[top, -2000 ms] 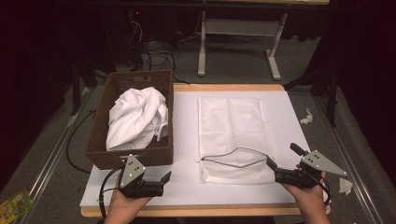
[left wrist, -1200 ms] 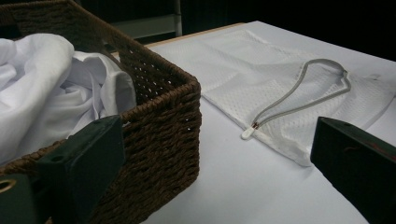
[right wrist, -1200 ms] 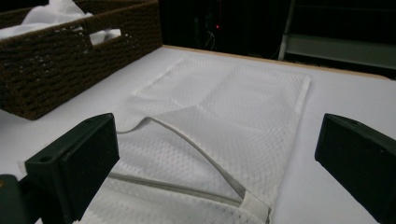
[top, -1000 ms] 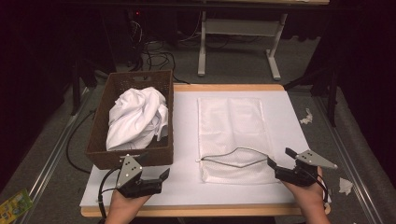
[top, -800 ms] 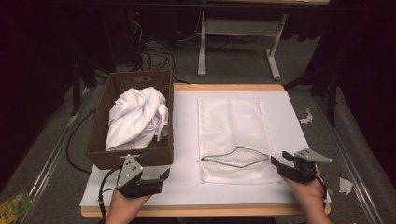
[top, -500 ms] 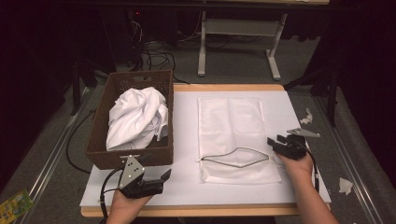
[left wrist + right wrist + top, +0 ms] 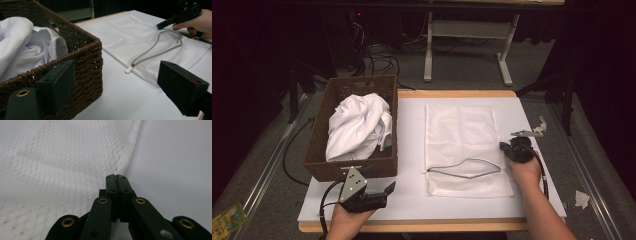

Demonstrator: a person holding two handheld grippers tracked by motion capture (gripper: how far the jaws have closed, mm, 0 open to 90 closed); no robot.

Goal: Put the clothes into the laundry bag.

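A white mesh laundry bag lies flat on the white table top, its zipper partly open and gaping near the front. The zipper pull sits at the bag's left edge. My right gripper rests at the bag's right edge; its jaws have just been closing and stand pressed together on the mesh edge. A brown wicker basket at the left holds crumpled white cloth. My left gripper hovers open in front of the basket, nothing between its jaws.
The table's wooden rim runs along the front. Scraps of white paper lie on the grey floor to the right. A white desk frame and cables stand beyond the table's far edge.
My right hand moved from the table's front right corner forward and left to the bag's right edge, and its jaws went from open to shut. The left hand stayed put.
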